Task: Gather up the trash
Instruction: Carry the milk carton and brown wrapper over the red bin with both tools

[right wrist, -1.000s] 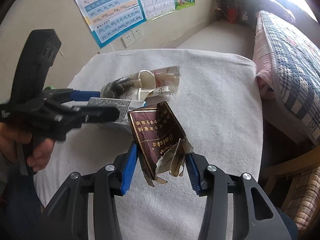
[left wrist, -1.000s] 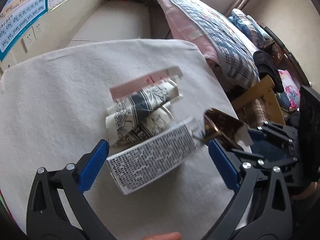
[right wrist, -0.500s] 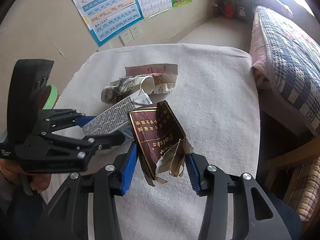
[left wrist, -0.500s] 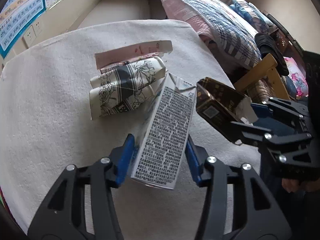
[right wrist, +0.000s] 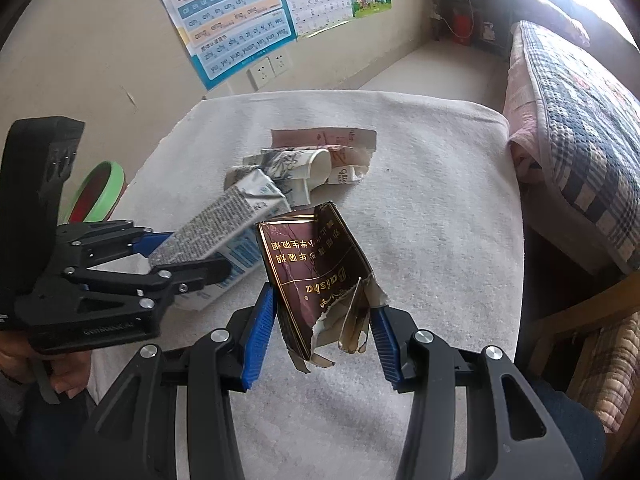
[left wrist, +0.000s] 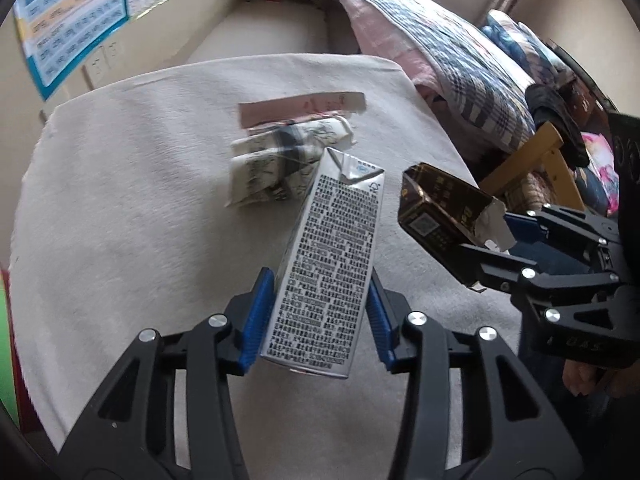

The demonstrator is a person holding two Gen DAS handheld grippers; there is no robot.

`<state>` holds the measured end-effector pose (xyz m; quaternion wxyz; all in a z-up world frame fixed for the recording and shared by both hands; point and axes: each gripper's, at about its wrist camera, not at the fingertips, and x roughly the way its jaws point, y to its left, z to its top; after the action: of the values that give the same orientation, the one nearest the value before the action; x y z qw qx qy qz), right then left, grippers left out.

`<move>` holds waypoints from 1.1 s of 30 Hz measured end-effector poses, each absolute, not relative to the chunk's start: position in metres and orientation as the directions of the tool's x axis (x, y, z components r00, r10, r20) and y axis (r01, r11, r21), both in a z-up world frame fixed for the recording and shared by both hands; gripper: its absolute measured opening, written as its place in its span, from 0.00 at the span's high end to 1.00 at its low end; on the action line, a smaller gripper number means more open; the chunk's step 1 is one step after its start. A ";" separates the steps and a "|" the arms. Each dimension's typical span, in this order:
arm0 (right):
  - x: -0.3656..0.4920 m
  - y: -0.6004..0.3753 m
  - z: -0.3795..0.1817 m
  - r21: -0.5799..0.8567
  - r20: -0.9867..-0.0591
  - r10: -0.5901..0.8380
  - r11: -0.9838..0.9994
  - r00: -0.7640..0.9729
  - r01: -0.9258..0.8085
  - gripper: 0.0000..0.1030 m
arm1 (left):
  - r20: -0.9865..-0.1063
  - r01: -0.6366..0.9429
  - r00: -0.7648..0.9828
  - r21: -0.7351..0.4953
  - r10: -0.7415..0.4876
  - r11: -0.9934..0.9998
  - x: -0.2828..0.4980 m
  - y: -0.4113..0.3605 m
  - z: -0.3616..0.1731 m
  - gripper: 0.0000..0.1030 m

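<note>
Now the milk carton is being squeezed by the closing left gripper, and the torn brown box is held in the right gripper. Next, both must be lifted away together.

left gripper: black frame, blue pads
carton between its pads: silver-white, dense black print
right gripper: black frame, blue pads
torn box between its pads: dark maroon, gold lettering
crumpled paper beyond the carton: white, black ink drawing
strip farther beyond: pink
cloth beneath: off-white
</note>
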<state>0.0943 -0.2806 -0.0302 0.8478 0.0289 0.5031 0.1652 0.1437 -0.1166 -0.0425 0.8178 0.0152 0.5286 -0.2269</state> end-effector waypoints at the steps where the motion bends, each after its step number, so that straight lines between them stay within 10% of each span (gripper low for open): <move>1: 0.094 -0.280 -0.029 0.214 -0.843 0.309 0.943 0.439 -0.255 0.56 | -0.870 0.380 0.345 -0.215 -0.354 0.899 0.141 -0.114 -0.041 0.58; 33: 0.083 -0.156 0.007 0.159 -0.810 0.380 0.876 0.446 -0.456 0.56 | -0.800 0.052 0.571 -0.188 -0.183 0.981 0.059 0.049 0.005 0.58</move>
<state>0.0826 -0.1557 0.0070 0.8494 -0.0412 0.4651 0.2461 0.0594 0.0486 0.0047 0.8834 -0.0719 0.4583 -0.0666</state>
